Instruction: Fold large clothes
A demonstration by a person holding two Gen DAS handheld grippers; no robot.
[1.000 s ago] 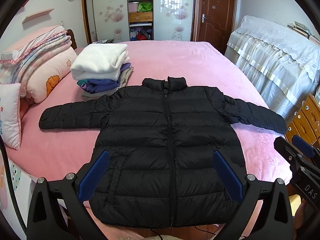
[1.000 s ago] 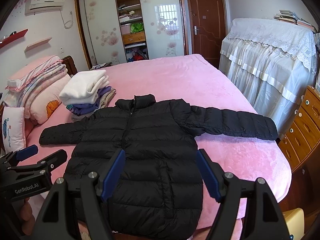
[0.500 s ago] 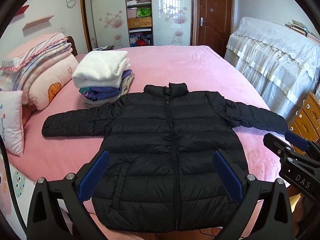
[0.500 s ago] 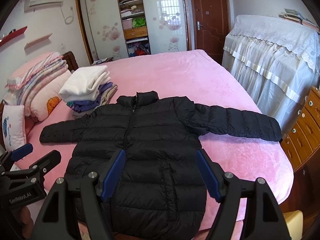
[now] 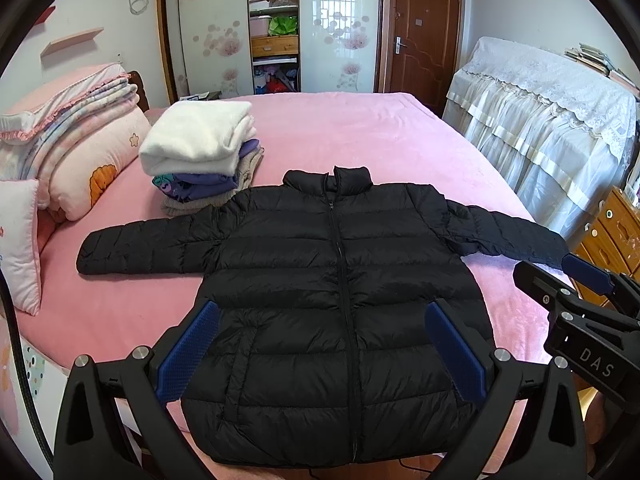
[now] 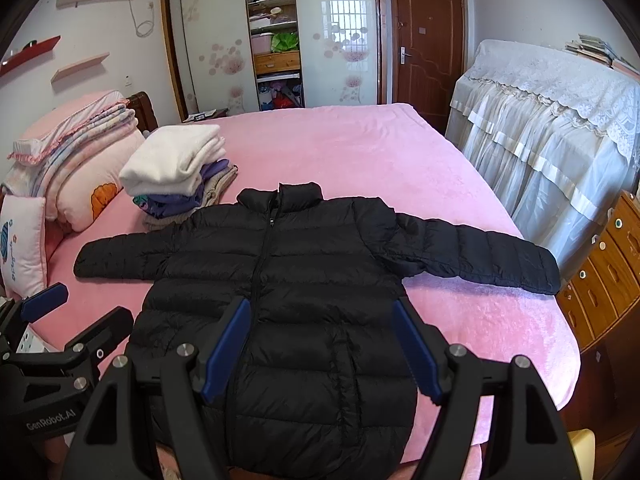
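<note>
A black puffer jacket [image 5: 336, 280] lies flat on the pink bed [image 5: 360, 132], zipped, front up, collar away from me and both sleeves spread out sideways. My left gripper [image 5: 322, 320] hovers open above the jacket's lower half, its blue pads [image 5: 188, 356] wide apart and empty. In the right wrist view the jacket [image 6: 304, 272] lies the same way, and my right gripper [image 6: 320, 312] is open above its hem with nothing between the pads. The right gripper [image 5: 552, 276] also shows at the right edge, near the sleeve cuff. The left gripper [image 6: 88, 308] shows at the lower left.
A stack of folded clothes [image 5: 200, 156] with a white piece on top sits by the jacket's left shoulder. Pillows and folded blankets [image 5: 72, 140] lie at the bed's left end. A wooden chest of drawers [image 5: 612, 240] and lace-covered furniture [image 5: 540, 120] stand to the right.
The right gripper has drifted a little further into the left wrist view from the right edge. The jacket lies as before and both grippers keep the same width.
</note>
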